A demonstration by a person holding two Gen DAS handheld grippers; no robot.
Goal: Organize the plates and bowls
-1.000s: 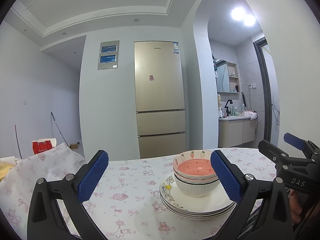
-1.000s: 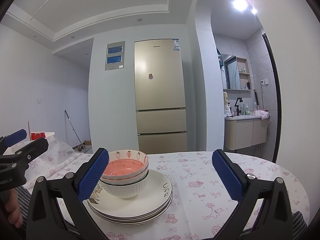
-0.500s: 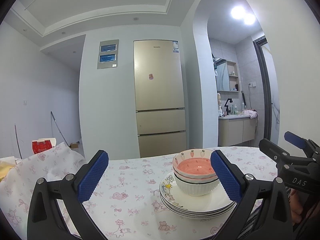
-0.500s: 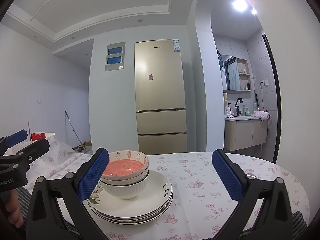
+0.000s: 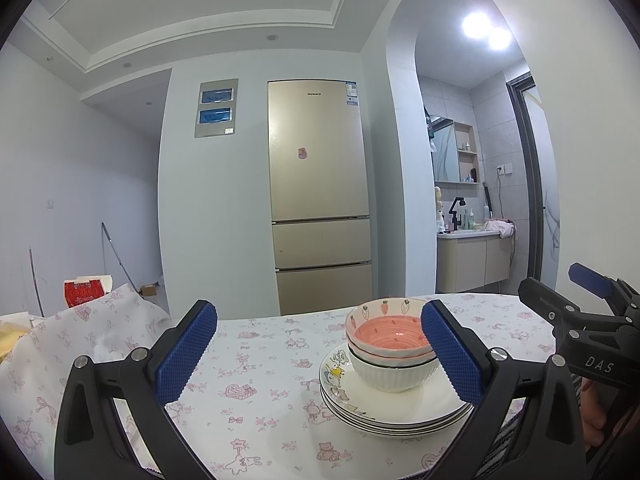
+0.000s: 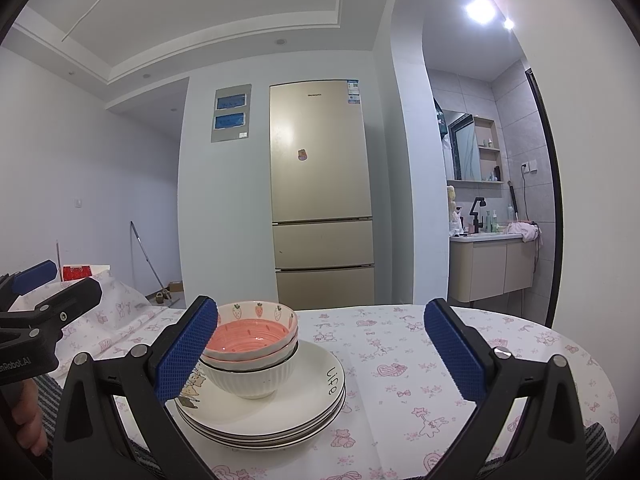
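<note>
A stack of white plates [image 5: 416, 410] [image 6: 280, 416] rests near the table's front edge. On it stand nested bowls: a white ribbed bowl [image 5: 394, 374] [image 6: 256, 378] at the bottom, and pink strawberry-print bowls [image 5: 386, 332] [image 6: 250, 332] inside it. My left gripper [image 5: 318, 354] hovers open just left of the stack, its right finger crossing in front of the bowls. My right gripper [image 6: 320, 354] hangs open to the right of the stack, its left finger overlapping the bowls. Nothing is held between either pair of fingers.
The round table [image 6: 460, 364] wears a white cloth with pink prints. A gold fridge [image 5: 320, 192] stands behind it, and a bathroom vanity [image 6: 492, 268] lies through the arch at right. A cloth-covered chair or heap [image 5: 92, 320] sits at the left.
Both grippers have drifted only slightly; the plates and bowls stay put and both grippers stay open.
</note>
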